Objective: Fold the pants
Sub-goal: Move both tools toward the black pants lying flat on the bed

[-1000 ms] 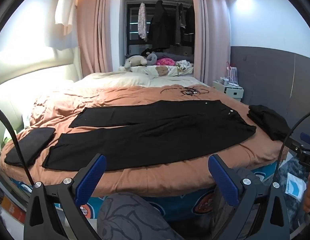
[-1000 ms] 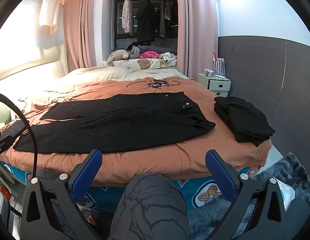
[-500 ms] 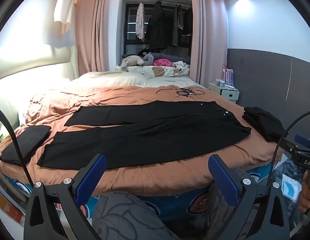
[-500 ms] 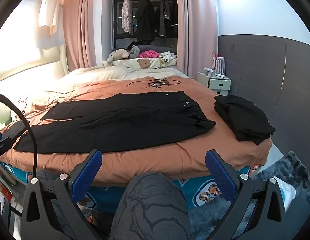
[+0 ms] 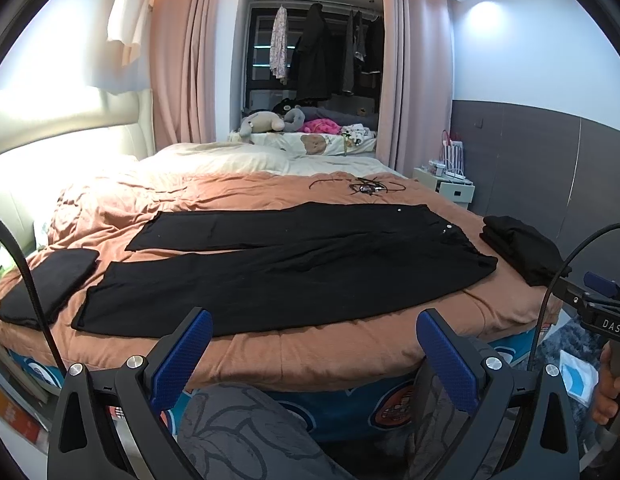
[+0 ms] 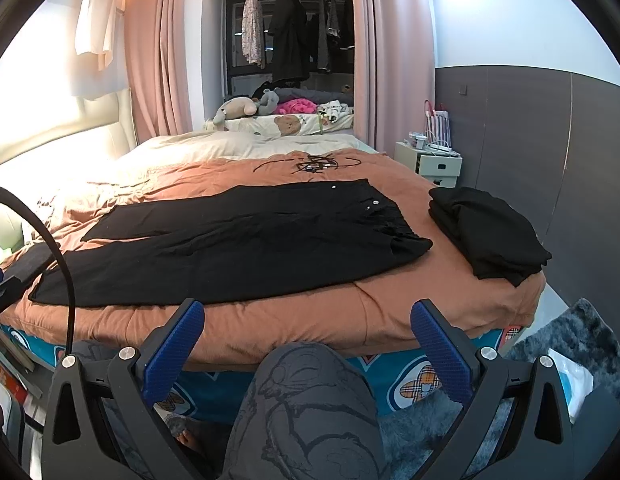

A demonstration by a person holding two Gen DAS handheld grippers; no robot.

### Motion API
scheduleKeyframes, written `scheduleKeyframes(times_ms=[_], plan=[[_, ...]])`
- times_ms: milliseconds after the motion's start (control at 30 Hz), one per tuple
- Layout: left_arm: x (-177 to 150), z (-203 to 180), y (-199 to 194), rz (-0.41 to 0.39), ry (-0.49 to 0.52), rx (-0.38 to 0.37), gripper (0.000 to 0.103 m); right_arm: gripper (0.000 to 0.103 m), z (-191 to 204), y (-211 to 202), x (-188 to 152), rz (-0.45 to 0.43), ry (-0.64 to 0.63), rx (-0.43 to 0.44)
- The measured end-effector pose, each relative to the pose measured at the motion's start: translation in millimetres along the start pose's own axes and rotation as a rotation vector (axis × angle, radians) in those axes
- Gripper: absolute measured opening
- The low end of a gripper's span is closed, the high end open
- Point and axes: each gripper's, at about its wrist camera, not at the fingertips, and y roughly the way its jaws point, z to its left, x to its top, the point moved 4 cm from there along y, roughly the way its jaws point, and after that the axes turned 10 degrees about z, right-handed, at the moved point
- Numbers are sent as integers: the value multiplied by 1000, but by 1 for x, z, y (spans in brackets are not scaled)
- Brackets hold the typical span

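Note:
Black pants (image 5: 286, 264) lie flat and spread on the orange bedcover (image 5: 310, 344), waist to the right, both legs stretching left; they also show in the right wrist view (image 6: 238, 248). My left gripper (image 5: 314, 354) is open and empty, held off the bed's near edge, short of the pants. My right gripper (image 6: 306, 346) is open and empty, also off the near edge. The right gripper's body shows at the right edge of the left wrist view (image 5: 598, 312).
A folded black garment (image 6: 486, 232) lies at the bed's right end, another (image 5: 46, 284) at the left end. Tangled cables (image 6: 310, 164) lie beyond the pants. A white nightstand (image 6: 430, 162) stands by the wall. My knee (image 6: 306, 408) is below the grippers.
Both grippers have risen slightly and tilted, so the bed sits a little lower in view. The pants have not moved. Both stay open.

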Motion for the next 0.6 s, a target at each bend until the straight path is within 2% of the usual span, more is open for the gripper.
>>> scheduleKeyframes(times_ms=[600], plan=[[-1,-3,-9,-2,4,-11,103,103,2,-4,1,-5,5,-1]])
